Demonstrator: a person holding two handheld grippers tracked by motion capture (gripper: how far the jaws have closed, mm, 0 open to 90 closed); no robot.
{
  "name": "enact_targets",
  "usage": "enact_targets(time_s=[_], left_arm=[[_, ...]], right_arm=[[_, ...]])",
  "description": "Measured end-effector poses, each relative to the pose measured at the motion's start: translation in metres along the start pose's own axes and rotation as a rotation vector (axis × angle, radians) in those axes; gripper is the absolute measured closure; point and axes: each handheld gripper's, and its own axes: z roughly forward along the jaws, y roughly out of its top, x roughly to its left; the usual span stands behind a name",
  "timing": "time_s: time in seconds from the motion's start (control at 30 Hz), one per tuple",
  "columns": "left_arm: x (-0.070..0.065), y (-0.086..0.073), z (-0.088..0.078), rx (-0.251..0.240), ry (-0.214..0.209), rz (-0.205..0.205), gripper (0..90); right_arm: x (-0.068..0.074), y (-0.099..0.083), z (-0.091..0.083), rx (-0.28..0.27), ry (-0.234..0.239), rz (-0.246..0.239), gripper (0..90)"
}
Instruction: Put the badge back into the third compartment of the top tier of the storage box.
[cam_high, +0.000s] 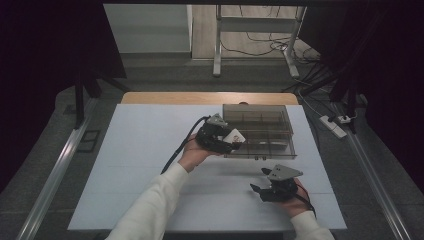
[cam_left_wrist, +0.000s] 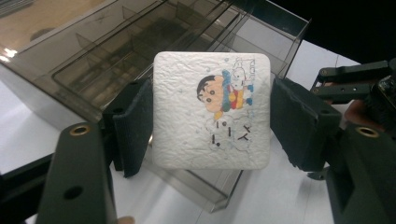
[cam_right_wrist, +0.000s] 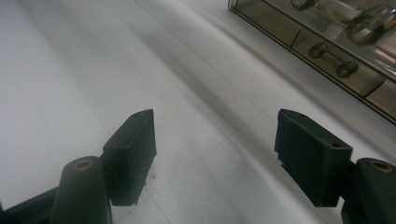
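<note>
High view: the left claw (cam_high: 231, 140) is raised over the near-left corner of a smoky clear compartment box (cam_high: 260, 131) on the white bench (cam_high: 145, 165), and it has a small white square pack (cam_high: 233, 136) clamped between its jaws. Left gripper view shows the grip plainly: the pack (cam_left_wrist: 211, 110), a crinkled wrapper printed with a cartoon child, is pinched by its two side edges, printed face toward the camera, one dark pad (cam_left_wrist: 135, 126) tight on each side. Behind and below it the box (cam_left_wrist: 140, 56) spreads away, its dividers forming open cells; the pack hangs above the box's near wall rather than over any one cell, and which cell is meant I cannot tell.

So the coming move likely turns on this: the cells lie ahead of and below the left claw, farther from the person, so the pack would have to travel forward over the wall before being lowered.

The right claw (cam_high: 261, 190) waits near the bench's front-right edge, well apart from the box, jaws spread wide with nothing between them, bare bench showing in the right gripper view (cam_right_wrist: 215, 154).
</note>
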Motion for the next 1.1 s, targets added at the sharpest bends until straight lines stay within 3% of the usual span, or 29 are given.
enact_targets(time_s=[0.53,1.1], left_arm=[[-0.01,0.018,0.02,0.016,-0.026,0.015,33.0],[-0.014,0.026,0.035,0.04,-0.032,0.022,32.9]], right_arm=[[0.0,0.0,-0.001,-0.007,0.0,0.002,29.1],[0.0,0.0,-0.001,-0.005,0.0,0.0,29.1]])
